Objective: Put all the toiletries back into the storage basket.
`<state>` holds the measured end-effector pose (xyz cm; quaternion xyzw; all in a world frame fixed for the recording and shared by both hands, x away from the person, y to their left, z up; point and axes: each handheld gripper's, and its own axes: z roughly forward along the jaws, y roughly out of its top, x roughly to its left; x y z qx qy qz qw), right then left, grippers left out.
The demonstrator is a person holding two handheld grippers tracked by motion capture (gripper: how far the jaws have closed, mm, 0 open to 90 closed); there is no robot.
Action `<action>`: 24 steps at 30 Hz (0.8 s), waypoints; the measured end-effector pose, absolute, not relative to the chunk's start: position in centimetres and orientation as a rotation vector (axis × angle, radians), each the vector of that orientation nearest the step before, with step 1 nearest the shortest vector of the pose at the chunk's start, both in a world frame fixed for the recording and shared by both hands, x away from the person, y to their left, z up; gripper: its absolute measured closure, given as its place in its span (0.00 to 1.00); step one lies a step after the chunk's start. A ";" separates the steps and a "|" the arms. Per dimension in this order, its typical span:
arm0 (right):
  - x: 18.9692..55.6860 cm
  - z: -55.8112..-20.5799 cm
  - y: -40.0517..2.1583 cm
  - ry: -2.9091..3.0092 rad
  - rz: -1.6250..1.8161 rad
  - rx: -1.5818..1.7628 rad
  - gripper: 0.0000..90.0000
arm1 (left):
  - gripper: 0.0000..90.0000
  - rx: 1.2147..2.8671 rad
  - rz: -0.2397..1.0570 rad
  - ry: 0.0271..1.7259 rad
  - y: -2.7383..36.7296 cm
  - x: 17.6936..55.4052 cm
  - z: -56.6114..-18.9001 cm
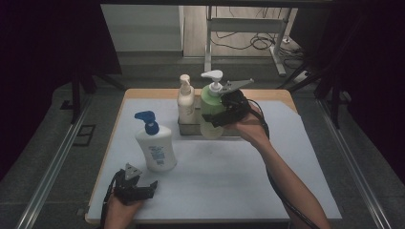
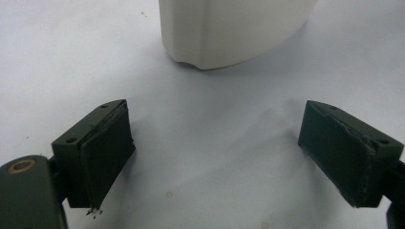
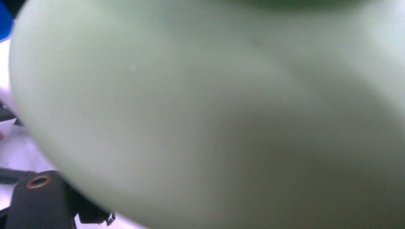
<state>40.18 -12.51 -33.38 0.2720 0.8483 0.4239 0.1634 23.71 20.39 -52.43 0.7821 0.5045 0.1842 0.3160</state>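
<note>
Gripping a pale green plastic pump bottle with a white dispenser head (image 1: 211,107), right tool (image 1: 220,116) pinching its body from the side, jaws wide around it. Green bottle tilted slightly, at the front right corner of a small grey metal tray (image 1: 187,128), base raised over the tray's rim; whether touching the tray, cannot tell. Looming close in the right gripper view, green wall (image 3: 215,119) pressed right against the camera. Standing upright in the tray just left of the green bottle, a cream plastic pump bottle (image 1: 185,101). Resting well in front of the tray and to its left on the white worktop (image 1: 224,176), a white plastic pump bottle with a blue head (image 1: 155,145). Waiting just in front of that white bottle, left tool (image 1: 148,188), jaws spread, nothing between them.
</note>
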 end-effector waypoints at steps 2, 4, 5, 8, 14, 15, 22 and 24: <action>40.4 -33.3 -12.5 2.414 1.208 0.782 0.14 | 0.12 2.060 0.485 1.328 20.4 23.7 -52.4; 41.0 -33.2 -12.4 2.399 1.206 0.799 0.14 | 0.12 2.059 0.485 1.329 20.4 23.7 -52.4; 41.0 -33.2 -12.4 2.399 1.206 0.799 0.14 | 0.12 2.059 0.485 1.329 20.4 23.7 -52.4; 41.6 -33.1 -12.3 2.386 1.195 0.810 0.14 | 0.12 2.059 0.485 1.329 20.4 23.7 -52.4; 42.9 -32.9 -12.0 2.353 1.188 0.850 0.14 | 0.12 2.059 0.485 1.329 20.4 23.7 -52.4; 43.1 -32.9 -12.0 2.350 1.185 0.852 0.14 | 0.12 2.059 0.485 1.329 20.4 23.7 -52.4; 44.2 -33.1 -11.7 2.331 1.167 0.868 0.14 | 0.12 2.057 0.482 1.330 20.4 23.7 -52.4; 44.8 -33.3 -11.5 2.321 1.157 0.880 0.14 | 0.12 2.057 0.482 1.330 20.4 23.7 -52.4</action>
